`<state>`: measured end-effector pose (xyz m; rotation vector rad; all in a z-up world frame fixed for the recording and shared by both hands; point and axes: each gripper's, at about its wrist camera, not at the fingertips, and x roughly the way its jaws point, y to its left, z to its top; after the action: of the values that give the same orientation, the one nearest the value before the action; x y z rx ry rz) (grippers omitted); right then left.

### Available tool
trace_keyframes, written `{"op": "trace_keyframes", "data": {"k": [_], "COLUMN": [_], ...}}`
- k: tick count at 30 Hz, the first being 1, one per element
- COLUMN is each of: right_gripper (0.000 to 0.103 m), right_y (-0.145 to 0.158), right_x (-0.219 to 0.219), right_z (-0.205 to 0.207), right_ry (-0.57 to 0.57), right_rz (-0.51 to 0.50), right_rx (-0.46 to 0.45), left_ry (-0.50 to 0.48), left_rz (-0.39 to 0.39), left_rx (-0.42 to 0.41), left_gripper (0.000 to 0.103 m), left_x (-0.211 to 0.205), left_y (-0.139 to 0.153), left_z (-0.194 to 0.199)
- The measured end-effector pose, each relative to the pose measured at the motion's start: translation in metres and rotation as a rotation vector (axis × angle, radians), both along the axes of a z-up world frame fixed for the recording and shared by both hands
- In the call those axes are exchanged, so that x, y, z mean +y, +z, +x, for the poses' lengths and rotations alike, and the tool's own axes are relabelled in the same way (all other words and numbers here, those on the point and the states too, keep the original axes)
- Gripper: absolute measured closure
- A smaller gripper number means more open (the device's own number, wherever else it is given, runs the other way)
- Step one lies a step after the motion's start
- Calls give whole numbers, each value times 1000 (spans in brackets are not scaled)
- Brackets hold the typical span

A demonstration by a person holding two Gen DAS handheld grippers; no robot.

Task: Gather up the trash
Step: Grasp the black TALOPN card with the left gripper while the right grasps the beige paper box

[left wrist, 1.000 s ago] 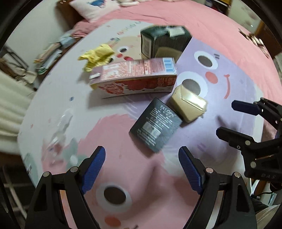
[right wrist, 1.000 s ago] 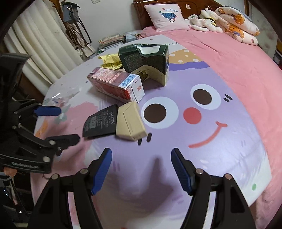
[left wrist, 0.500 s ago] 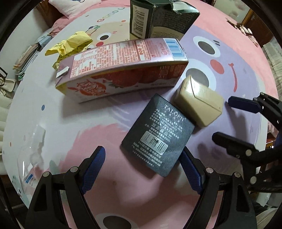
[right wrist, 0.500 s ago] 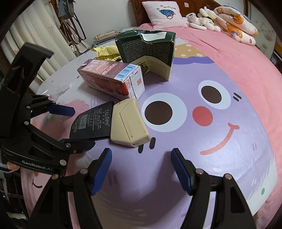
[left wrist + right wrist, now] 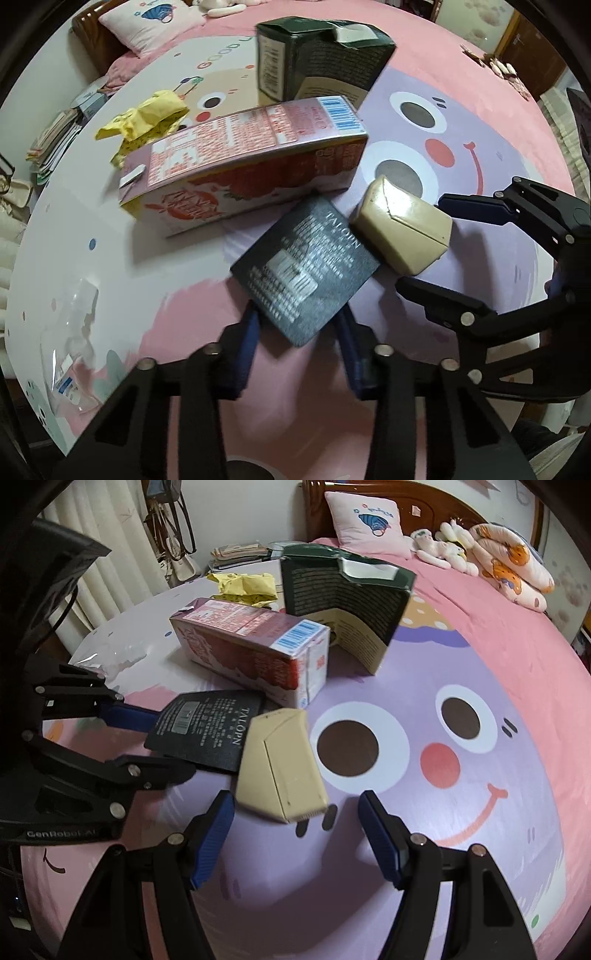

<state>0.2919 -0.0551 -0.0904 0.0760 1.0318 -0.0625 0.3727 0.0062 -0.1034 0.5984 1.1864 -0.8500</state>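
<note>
Right at the edge of the bed the left gripper [image 5: 295, 332] points steeply down over the near corner of the flat black box [image 5: 306, 273], the one with a barcode label and pale lettering on its face. Its jaws have just been closing, and the box corner sits between the two blue pads; in the blurred left wrist view they look tight against its edges, though I cannot be sure that they press it. The black box lies flat on the cartoon-face bedspread [image 5: 461, 709], and I take it as my landmark. Just beside it, touching its far-right edge, lies a small beige carton [image 5: 280, 768] tipped on its side. The right gripper [image 5: 295, 834] hovers at that carton's near end with its jaws spread wide and nothing in them, its blue fingers [image 5: 214, 834] standing apart from the carton on either side. Beyond the black box, touching or almost touching its far edge, a long pink strawberry carton [image 5: 243, 170] lies on its side with a blue barcode at one end. Farther behind that stands an upright dark green carton [image 5: 343, 594] with a torn open top. To the left of the green carton, well beyond the black box, sits a crumpled yellow wrapper [image 5: 144, 118]. Left of the black box, near the bed's edge, lies a clear plastic wrapper [image 5: 74, 332].
</note>
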Motion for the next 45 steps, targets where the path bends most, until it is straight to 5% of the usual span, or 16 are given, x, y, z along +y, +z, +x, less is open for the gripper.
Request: {"op": "trace_keyframes", "data": {"k": [3, 8, 11, 14, 20, 30, 36, 45], "right_gripper": [33, 33, 54, 55, 55, 55, 55, 55], "right_y": [0, -3, -1, 1, 3, 6, 5, 3], "right_x": [4, 11, 11, 5, -1, -7, -15, -23], "right_z": [3, 7, 6, 5, 2, -2, -1, 1], "right_ry": [15, 33, 25, 15, -11, -21, -34, -49], "right_rz": [-7, -60, -67, -21, 36, 72, 88, 114], "right_rx": [-9, -24, -41, -42, -45, -53, -61, -69], "left_ry": [34, 89, 110, 141, 165, -35, -225, -375], "left_rz": [-14, -28, -34, -51, -67, -55, 5, 59], "left_rx": [21, 49, 67, 106, 108, -43, -104, -92], "left_gripper": [78, 78, 78, 78, 56, 15, 14, 13], "left_x": [14, 30, 39, 49, 62, 30, 1, -23], "left_y": [4, 7, 8, 9, 18, 36, 26, 9], "left_z": [5, 7, 9, 13, 15, 12, 10, 8]}}
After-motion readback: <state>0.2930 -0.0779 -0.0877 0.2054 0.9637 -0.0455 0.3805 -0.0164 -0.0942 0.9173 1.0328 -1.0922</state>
